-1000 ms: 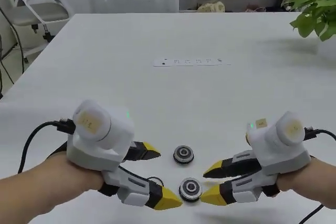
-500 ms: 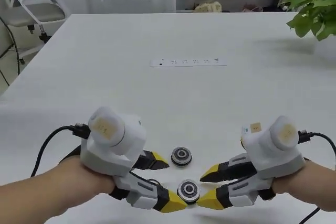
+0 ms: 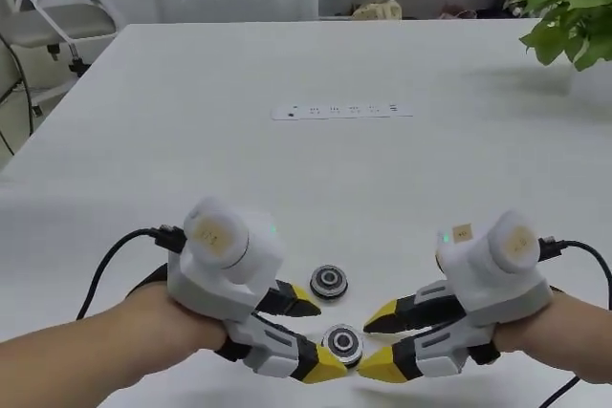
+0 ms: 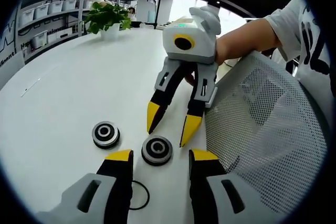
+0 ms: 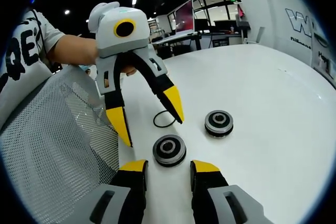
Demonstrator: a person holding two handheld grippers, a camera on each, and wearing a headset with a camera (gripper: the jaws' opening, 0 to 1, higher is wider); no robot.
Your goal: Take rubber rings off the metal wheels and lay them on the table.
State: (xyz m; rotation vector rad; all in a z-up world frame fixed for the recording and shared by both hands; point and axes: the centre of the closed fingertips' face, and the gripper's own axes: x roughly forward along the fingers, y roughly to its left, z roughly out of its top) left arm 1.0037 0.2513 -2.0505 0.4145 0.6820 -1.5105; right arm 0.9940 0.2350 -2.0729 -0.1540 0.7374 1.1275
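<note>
Jaws agape on left gripper (image 3: 320, 334) & right gripper (image 3: 365, 343), tips flanking near wheel (image 3: 343, 341); loose ring (image 5: 165, 126) beside.

The near wheel (image 3: 343, 341) is lying on the bench (image 3: 335, 169) between the left claw (image 3: 322, 336) and right claw (image 3: 371, 341), the far wheel (image 3: 329, 280) just behind it, a loose ring (image 5: 164, 119) by the left claw.

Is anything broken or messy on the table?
Nothing stands out. The near wheel and the far wheel lie flat on the white table. One loose rubber ring lies flat near them. Nothing looks broken or spilled.
</note>
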